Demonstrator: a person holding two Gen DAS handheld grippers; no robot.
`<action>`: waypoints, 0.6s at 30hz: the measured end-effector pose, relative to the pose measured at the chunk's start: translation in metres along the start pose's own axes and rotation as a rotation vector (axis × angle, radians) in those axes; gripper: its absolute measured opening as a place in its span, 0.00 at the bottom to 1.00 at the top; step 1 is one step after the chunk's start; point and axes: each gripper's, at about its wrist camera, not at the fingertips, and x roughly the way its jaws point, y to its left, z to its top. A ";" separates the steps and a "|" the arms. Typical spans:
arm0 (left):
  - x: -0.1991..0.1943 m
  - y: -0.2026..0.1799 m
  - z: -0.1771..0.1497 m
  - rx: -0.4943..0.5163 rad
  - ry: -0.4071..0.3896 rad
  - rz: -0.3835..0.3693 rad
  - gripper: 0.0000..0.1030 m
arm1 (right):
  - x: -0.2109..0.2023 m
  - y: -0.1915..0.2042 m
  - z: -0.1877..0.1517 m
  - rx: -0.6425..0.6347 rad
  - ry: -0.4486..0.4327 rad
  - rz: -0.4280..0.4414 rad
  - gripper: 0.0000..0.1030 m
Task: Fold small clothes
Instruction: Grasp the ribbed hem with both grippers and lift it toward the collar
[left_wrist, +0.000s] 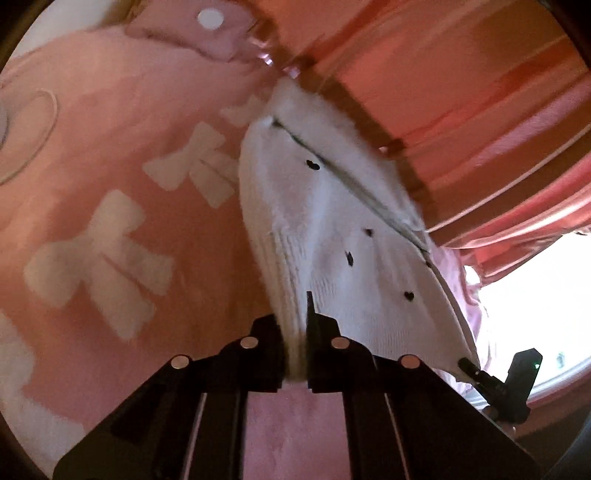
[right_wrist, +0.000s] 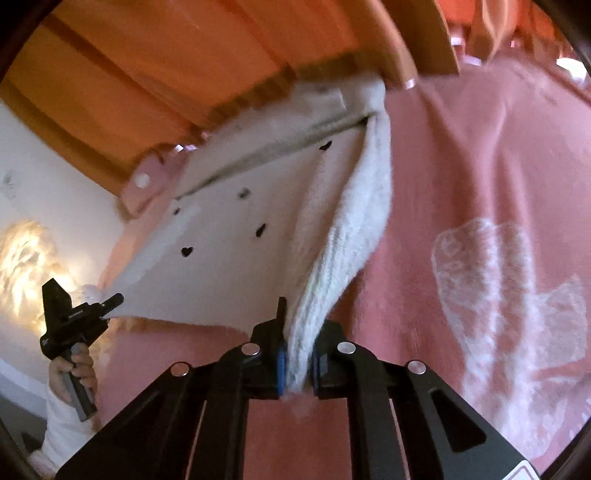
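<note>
A small white knitted garment (left_wrist: 332, 229) with little black hearts hangs stretched between my two grippers above a pink blanket (left_wrist: 129, 206). In the left wrist view my left gripper (left_wrist: 293, 332) is shut on one bunched lower corner of it. The right gripper (left_wrist: 467, 363) pinches the other corner at the lower right. In the right wrist view the garment (right_wrist: 240, 266) spreads leftward and my right gripper (right_wrist: 303, 325) is shut on its gathered ribbed edge, blue pads pressing the cloth. The left gripper (right_wrist: 114, 300) holds the far corner, gripped by a hand (right_wrist: 74, 373).
The pink blanket (right_wrist: 461, 184) with white bow prints covers the surface below. An orange wooden bed frame (right_wrist: 184, 74) rises right behind the garment. A pink pillow (left_wrist: 210, 22) lies at the far edge. A bright window (left_wrist: 535, 295) is off to the right.
</note>
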 end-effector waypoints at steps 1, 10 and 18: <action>-0.007 -0.002 -0.005 0.004 -0.005 -0.012 0.06 | -0.012 -0.002 -0.007 0.003 -0.018 0.005 0.08; -0.078 -0.001 -0.088 0.040 0.084 -0.059 0.06 | -0.079 -0.024 -0.092 0.050 0.015 -0.007 0.08; -0.134 -0.034 -0.077 0.108 -0.022 -0.104 0.06 | -0.158 -0.001 -0.097 -0.038 -0.108 0.091 0.08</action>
